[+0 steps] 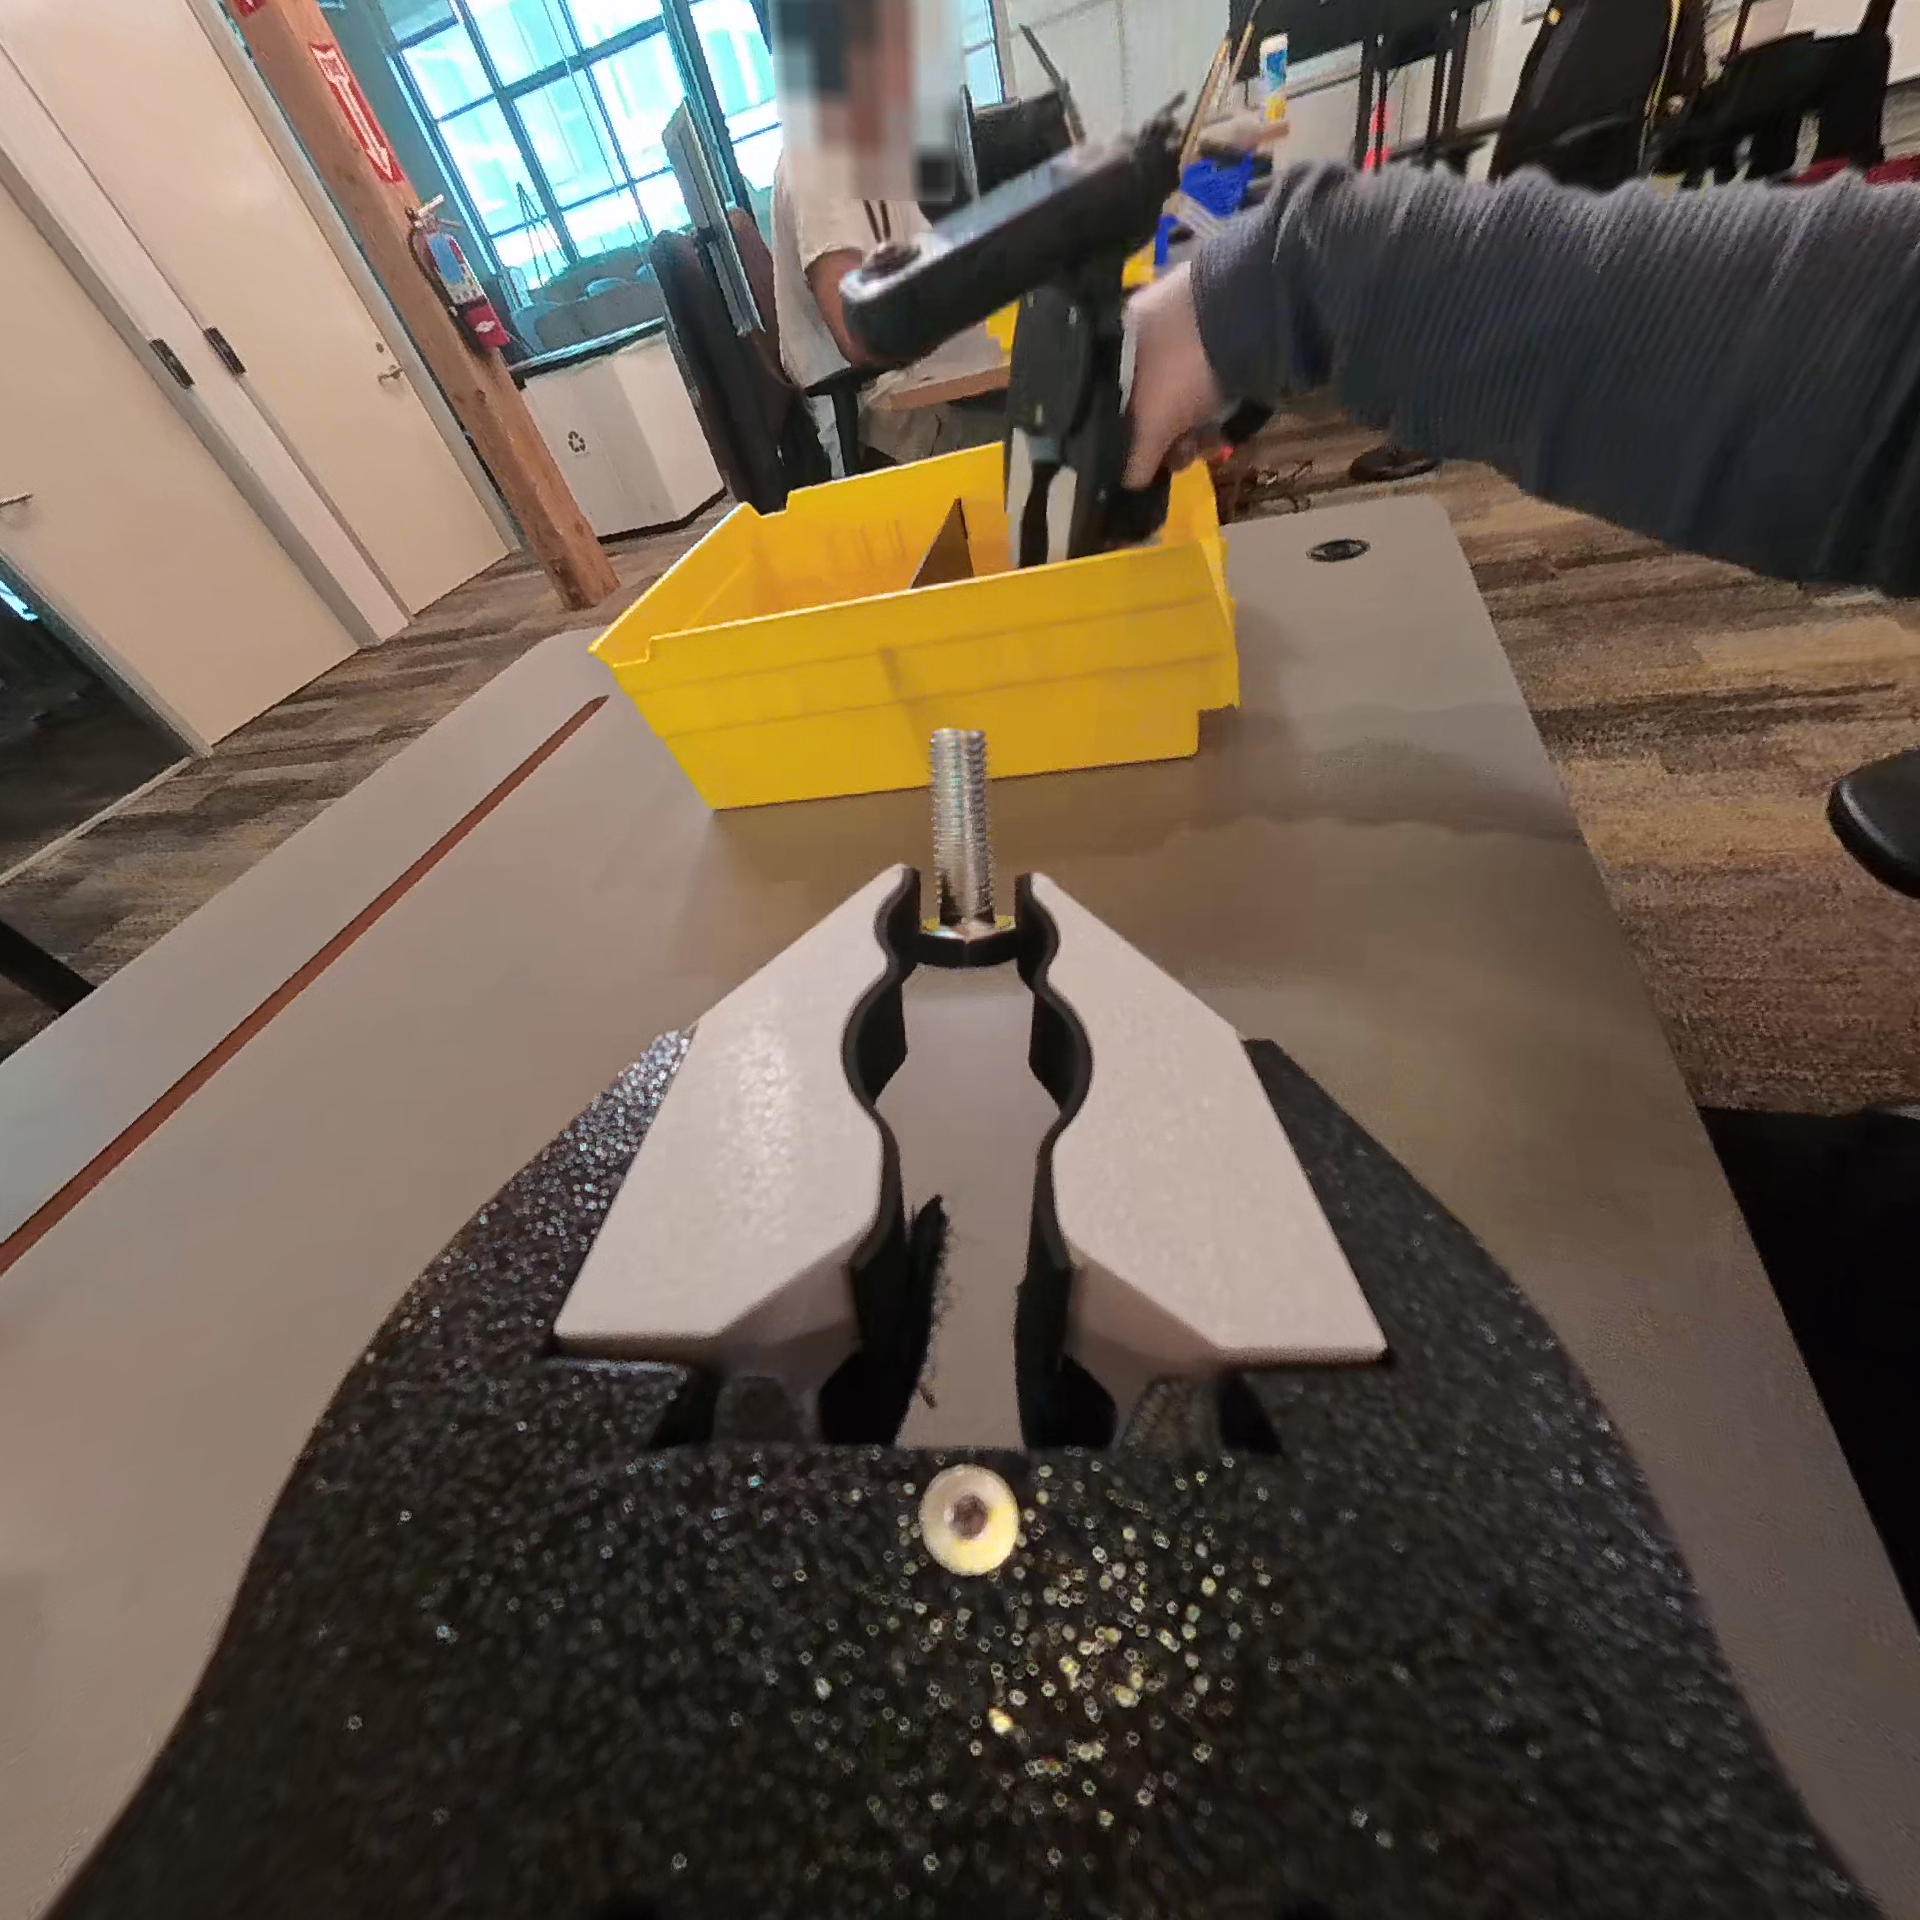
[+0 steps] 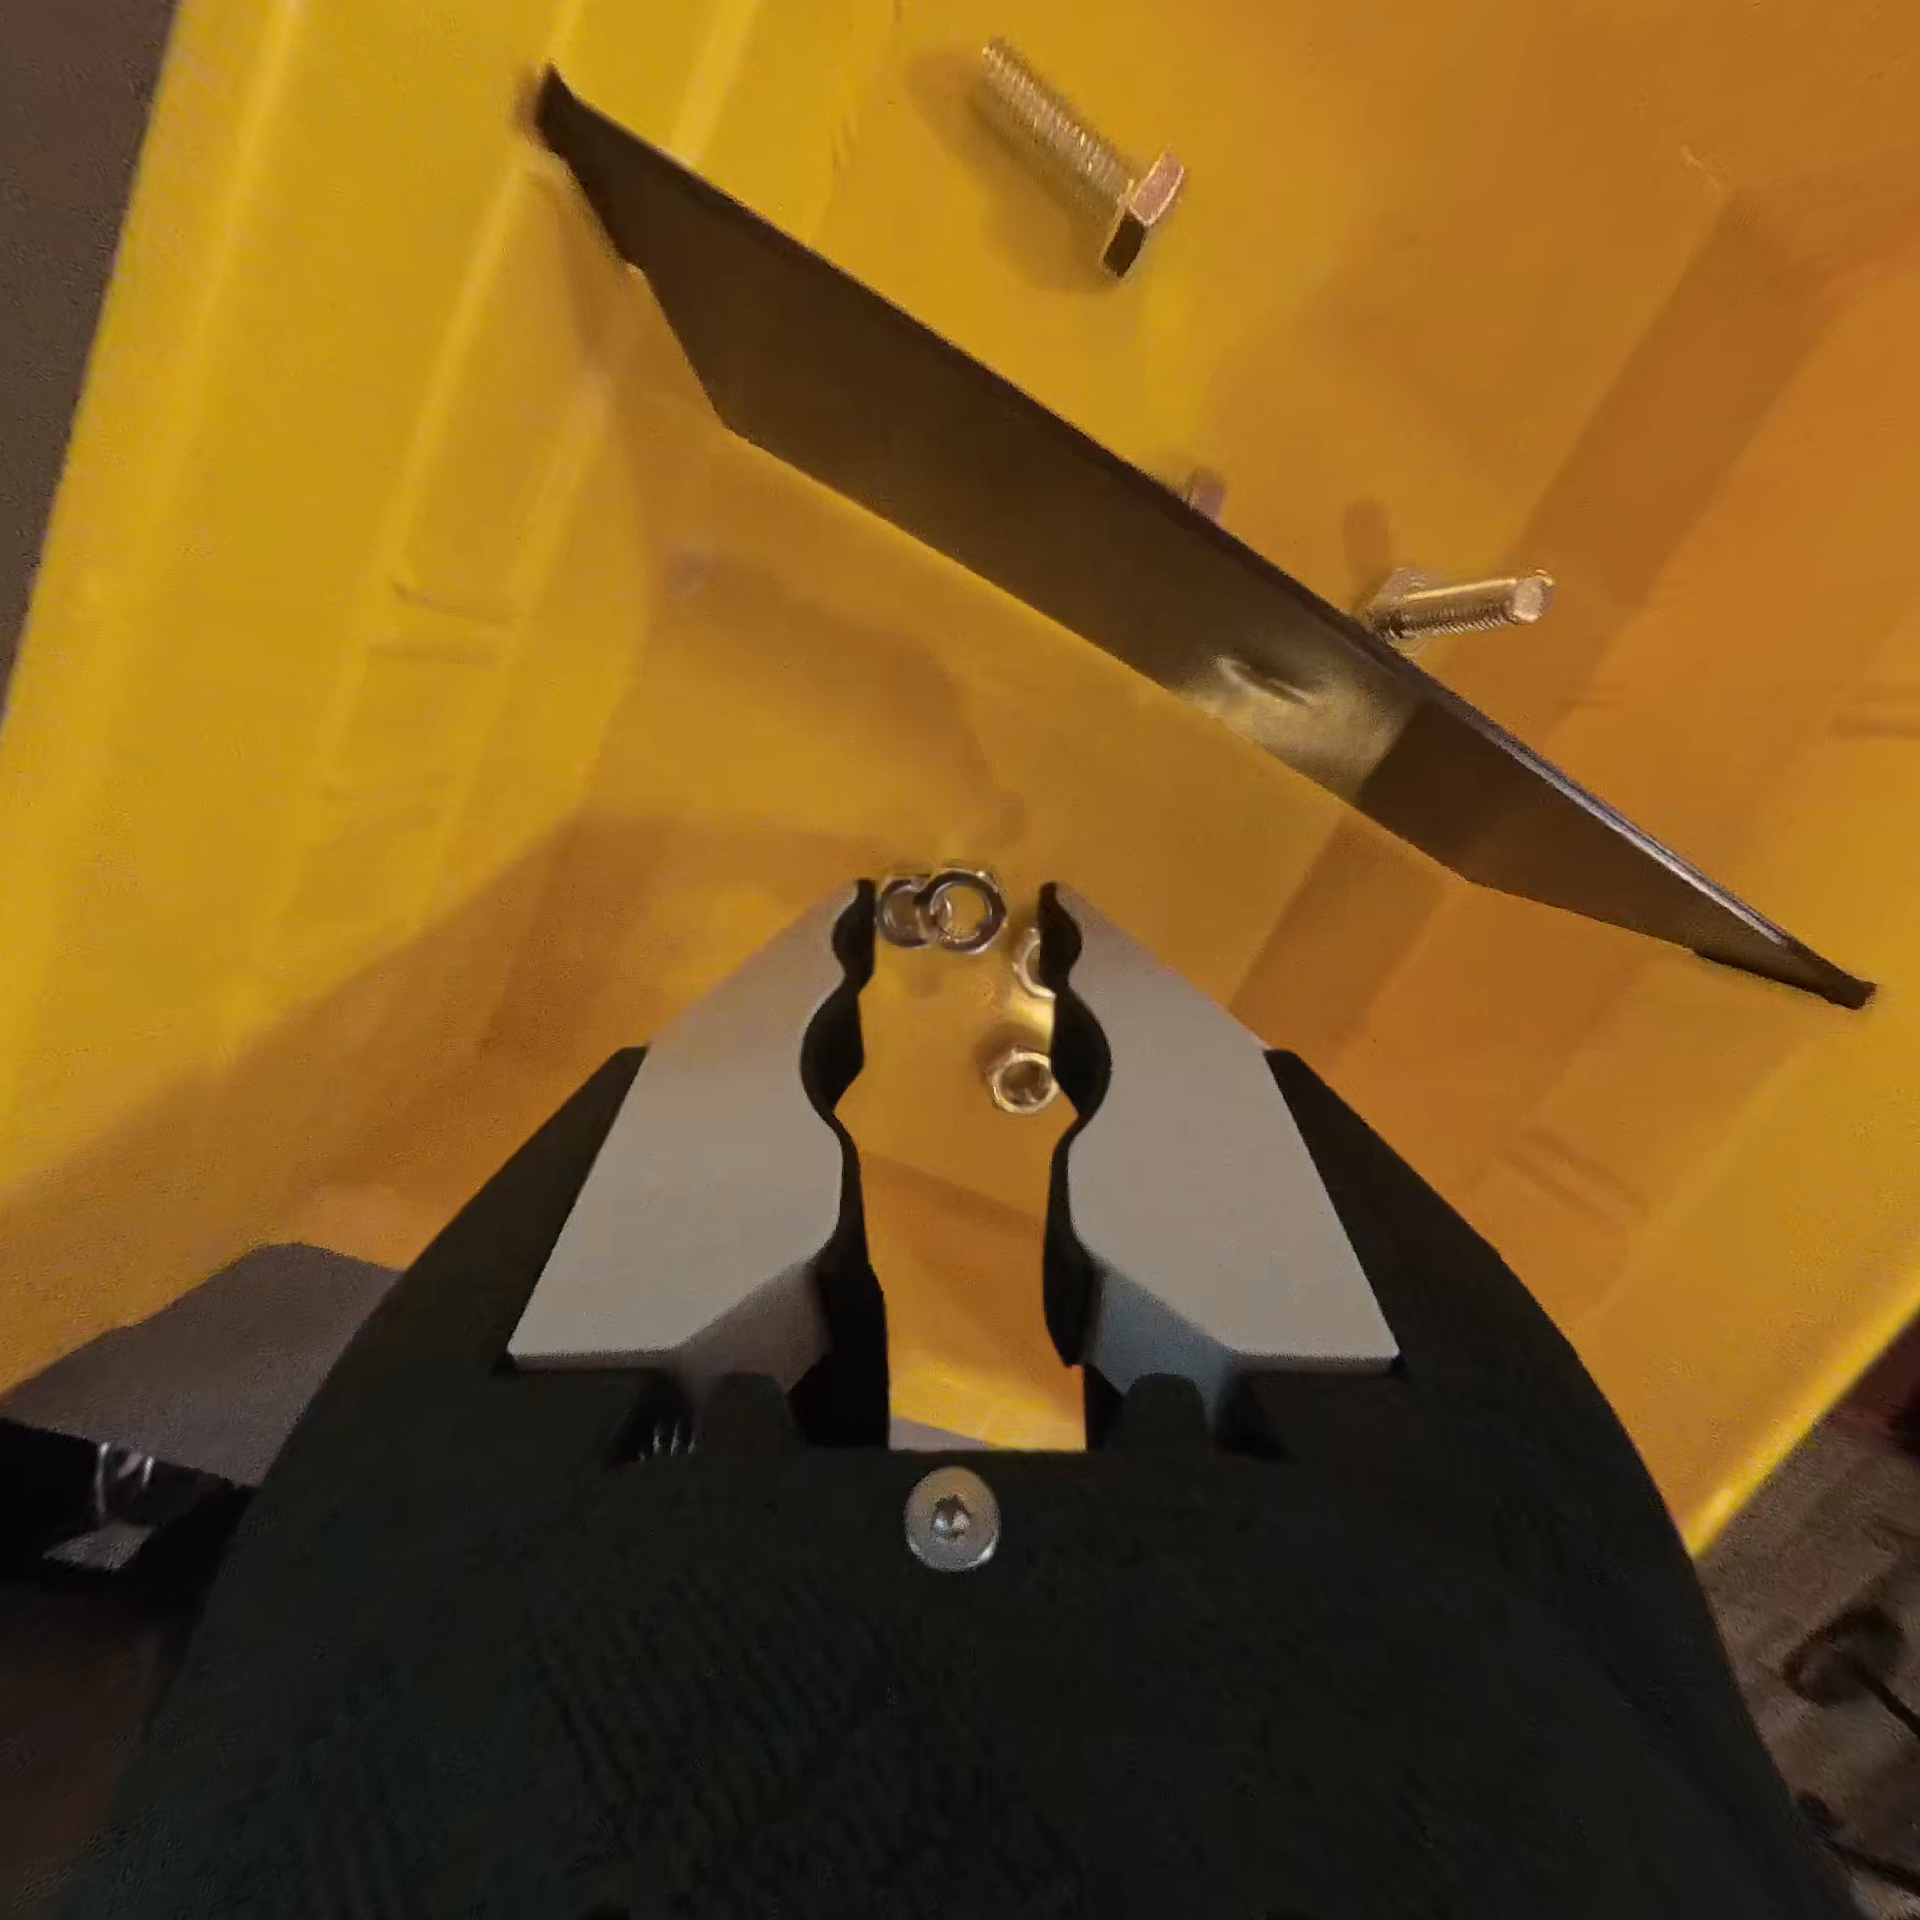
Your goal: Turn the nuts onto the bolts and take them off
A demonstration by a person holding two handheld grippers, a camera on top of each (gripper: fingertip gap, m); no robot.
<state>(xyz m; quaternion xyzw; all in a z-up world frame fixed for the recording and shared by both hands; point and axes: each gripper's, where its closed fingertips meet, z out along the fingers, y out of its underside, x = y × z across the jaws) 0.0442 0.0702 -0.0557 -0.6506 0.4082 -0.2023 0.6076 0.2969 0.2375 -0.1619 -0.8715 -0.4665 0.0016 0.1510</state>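
My left gripper (image 1: 968, 914) is shut on the head of a silver bolt (image 1: 958, 805), which stands upright above the grey table (image 1: 1351, 935). My right gripper (image 2: 951, 904) is open inside the yellow bin (image 2: 312, 623), pointing down at its floor. Two silver nuts (image 2: 943, 912) lie touching each other just past its fingertips. Another nut (image 2: 1016, 1078) lies between the fingers near the right one. Two more bolts (image 2: 1086, 156) (image 2: 1460, 608) lie beyond a black divider (image 2: 1039, 499). In the left wrist view the right gripper (image 1: 1081, 457) reaches into the bin (image 1: 935, 665).
A person's grey sleeve (image 1: 1558, 353) reaches across from the right. The bin stands at the far middle of the table. A seam (image 1: 312, 977) runs along the table's left side. Carpet, doors and a seated person lie beyond. A black chair part (image 1: 1881, 831) is at the right. My hands' fingertips stand some 35 centimetres from each other.
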